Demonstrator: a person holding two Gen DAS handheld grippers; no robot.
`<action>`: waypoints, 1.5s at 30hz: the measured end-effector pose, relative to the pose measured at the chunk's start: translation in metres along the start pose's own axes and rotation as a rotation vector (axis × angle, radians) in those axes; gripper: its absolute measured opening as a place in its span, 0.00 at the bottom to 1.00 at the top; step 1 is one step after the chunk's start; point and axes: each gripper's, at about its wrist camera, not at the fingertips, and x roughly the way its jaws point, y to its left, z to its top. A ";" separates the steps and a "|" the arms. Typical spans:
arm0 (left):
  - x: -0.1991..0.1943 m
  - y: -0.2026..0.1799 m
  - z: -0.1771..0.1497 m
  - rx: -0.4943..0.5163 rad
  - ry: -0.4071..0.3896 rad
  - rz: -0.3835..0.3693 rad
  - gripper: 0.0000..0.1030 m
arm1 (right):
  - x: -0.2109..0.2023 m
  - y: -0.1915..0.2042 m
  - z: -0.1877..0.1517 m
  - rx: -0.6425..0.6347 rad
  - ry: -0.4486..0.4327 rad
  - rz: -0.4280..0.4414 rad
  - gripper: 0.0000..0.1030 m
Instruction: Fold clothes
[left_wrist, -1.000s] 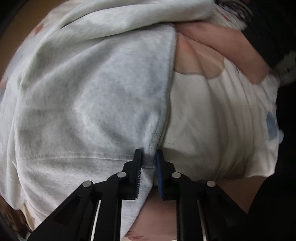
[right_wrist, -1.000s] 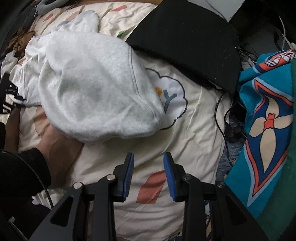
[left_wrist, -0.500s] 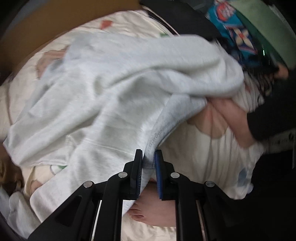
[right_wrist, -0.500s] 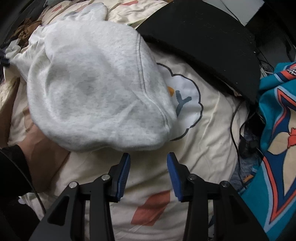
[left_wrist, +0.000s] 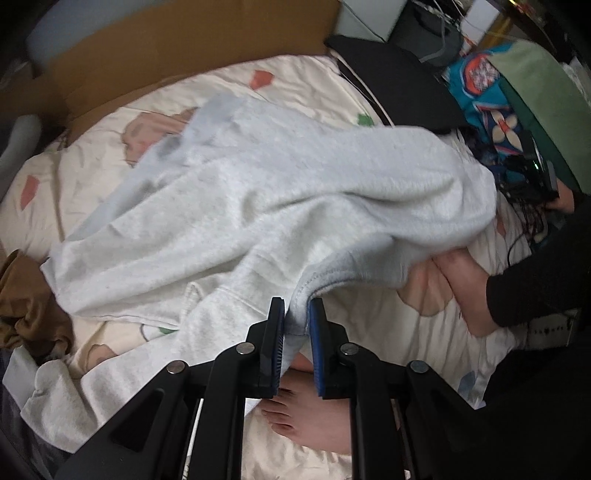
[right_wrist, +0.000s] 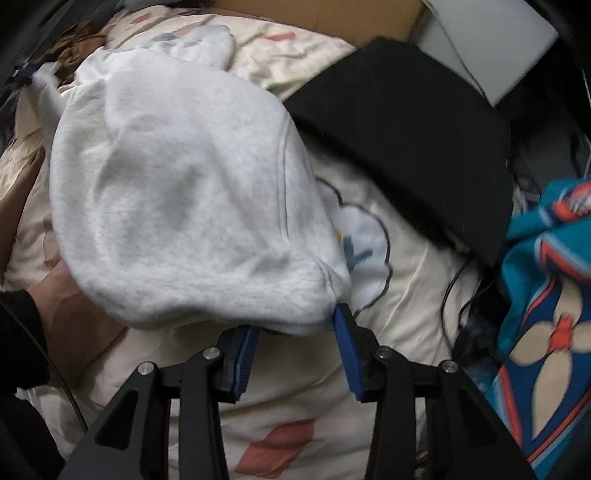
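the left gripper (left_wrist: 297, 325) has its blue-padded jaws pressed nearly together on a stitched edge of the light grey sweatshirt (left_wrist: 258, 206), pinching the cloth so that it rises from the jaws and drapes away across the cream printed bedsheet (left_wrist: 92, 173). the rest of the garment lies in loose folds on the sheet, its far end reaching toward a black pad (left_wrist: 391, 81) and a teal patterned cloth (left_wrist: 480, 88). a bare foot (left_wrist: 310, 413) shows below the left jaws, and a hand in a black sleeve (left_wrist: 532, 295) rests on the sheet at the right. in the right wrist view the right gripper (right_wrist: 295, 332) stands with its jaws spread, having just been opening; the rounded lower hem of the sweatshirt (right_wrist: 184, 192) hangs over the tips of both fingers, covering the left tip and touching the right one, but the pads do not press on it. a brown garment (left_wrist: 26, 295) lies bunched at the left edge of the sheet.
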 end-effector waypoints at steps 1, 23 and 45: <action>-0.003 0.004 0.000 -0.011 -0.006 0.006 0.13 | -0.003 0.003 0.002 -0.018 -0.009 -0.008 0.38; -0.045 0.040 -0.008 -0.087 -0.068 0.091 0.13 | -0.013 0.055 0.027 -0.483 -0.025 -0.063 0.38; -0.044 0.048 -0.032 -0.132 -0.062 0.083 0.13 | -0.001 0.057 0.023 -0.701 0.123 0.020 0.09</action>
